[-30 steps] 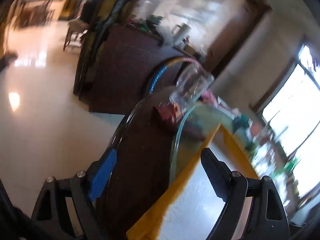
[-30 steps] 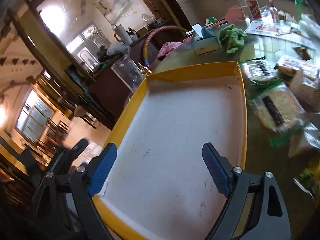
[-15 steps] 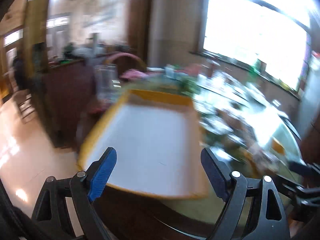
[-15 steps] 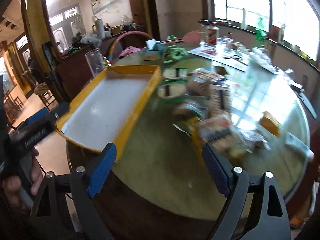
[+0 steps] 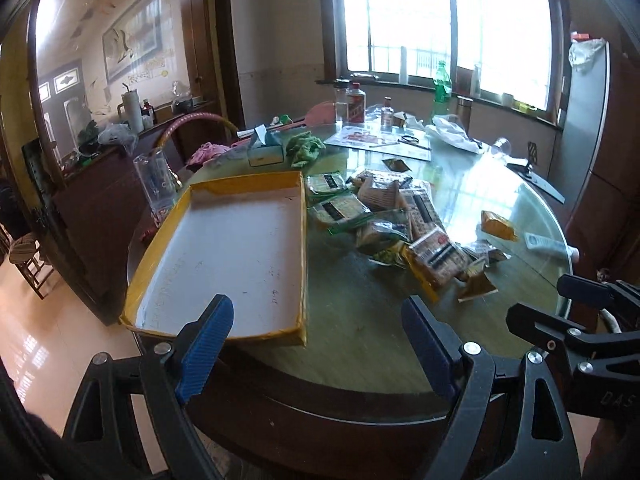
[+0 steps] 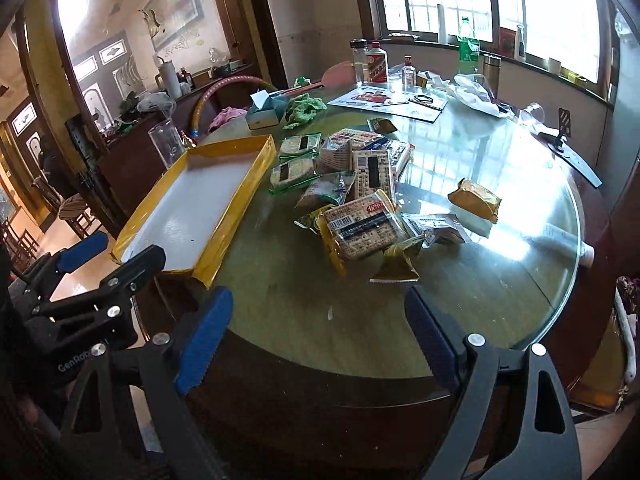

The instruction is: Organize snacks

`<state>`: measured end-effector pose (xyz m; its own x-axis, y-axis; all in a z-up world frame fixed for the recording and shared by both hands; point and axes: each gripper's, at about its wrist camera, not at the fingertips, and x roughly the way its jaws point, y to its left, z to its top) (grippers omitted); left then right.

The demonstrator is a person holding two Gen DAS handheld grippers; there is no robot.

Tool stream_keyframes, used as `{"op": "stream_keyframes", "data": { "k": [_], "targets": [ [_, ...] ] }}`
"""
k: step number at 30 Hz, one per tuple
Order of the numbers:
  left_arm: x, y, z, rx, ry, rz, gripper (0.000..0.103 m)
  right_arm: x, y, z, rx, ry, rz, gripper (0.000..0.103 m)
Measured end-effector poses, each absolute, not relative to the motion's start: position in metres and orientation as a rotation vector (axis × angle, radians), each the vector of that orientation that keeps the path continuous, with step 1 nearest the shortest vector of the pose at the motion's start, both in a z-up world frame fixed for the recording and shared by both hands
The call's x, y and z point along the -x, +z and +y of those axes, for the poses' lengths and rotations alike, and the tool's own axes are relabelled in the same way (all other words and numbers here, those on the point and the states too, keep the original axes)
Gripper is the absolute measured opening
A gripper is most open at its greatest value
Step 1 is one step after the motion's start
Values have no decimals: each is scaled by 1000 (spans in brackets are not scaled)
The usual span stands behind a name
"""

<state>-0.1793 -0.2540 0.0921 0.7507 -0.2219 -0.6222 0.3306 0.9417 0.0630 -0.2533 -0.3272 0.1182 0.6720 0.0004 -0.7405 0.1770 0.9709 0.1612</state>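
A yellow-rimmed tray (image 5: pixel 301 240) (image 6: pixel 240 200) with a bare white floor lies on the left of a round glass-topped table (image 5: pixel 360 312) (image 6: pixel 320 300). Right of it sprawls a heap of snack packets (image 5: pixel 384 216) (image 6: pixel 356 192), and a lone yellow packet (image 5: pixel 497 225) (image 6: pixel 475 199) sits further right. My left gripper (image 5: pixel 318 346) hangs open above the table's near edge, in front of the tray's near right corner. My right gripper (image 6: pixel 318 336) hovers open over the near rim, short of the heap. Neither holds anything. Each gripper also shows at the edge of the other's view.
A clear glass (image 5: pixel 156 176) (image 6: pixel 166 146) stands at the tray's far left. A tissue box (image 5: pixel 265 152) (image 6: pixel 264 112), green cloth (image 5: pixel 306 146) (image 6: pixel 304 106), bottles (image 5: pixel 354 102) (image 6: pixel 376 62), papers and a plastic bag (image 5: pixel 452 132) fill the far side. A white tube (image 5: pixel 550 243) lies at the right rim.
Both views swung and pulled back from close over the tray to a wide look at the whole table. The grippers stayed open, and the tray and snacks did not move.
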Motion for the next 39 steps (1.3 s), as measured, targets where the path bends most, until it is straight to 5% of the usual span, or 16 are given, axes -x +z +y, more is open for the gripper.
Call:
{"op": "stream_keyframes", "data": {
  "k": [39],
  "targets": [
    [162, 74, -269, -241, -340, 753, 86, 232, 90, -367, -334, -102, 923, 88]
  ]
}}
